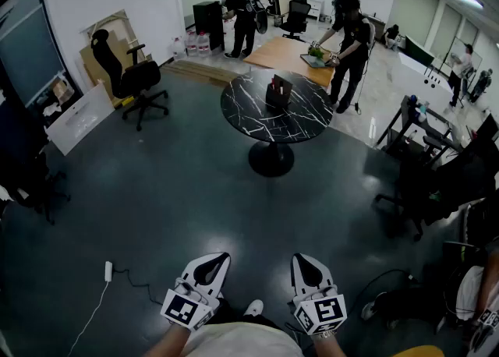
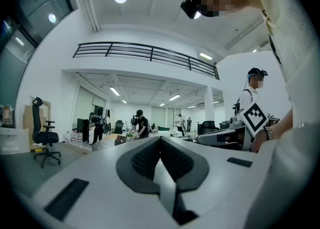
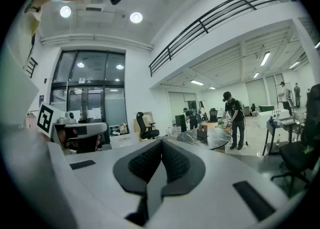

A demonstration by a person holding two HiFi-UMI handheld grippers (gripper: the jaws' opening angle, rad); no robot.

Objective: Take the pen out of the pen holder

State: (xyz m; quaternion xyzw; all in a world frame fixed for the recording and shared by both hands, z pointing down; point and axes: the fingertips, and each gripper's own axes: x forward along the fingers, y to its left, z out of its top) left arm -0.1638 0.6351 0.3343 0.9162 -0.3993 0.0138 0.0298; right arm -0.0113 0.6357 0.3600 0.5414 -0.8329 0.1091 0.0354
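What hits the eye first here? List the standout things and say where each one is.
A round black marble table stands mid-room in the head view, with a dark pen holder on top. At the bottom edge, the left gripper and right gripper sit side by side, both shut and empty, far from that table. Behind it, a person leans over a wooden table.

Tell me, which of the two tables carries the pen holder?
The round black marble table, the nearer one: the dark pen holder stands on it. The light wooden table behind it has a person bent over it.
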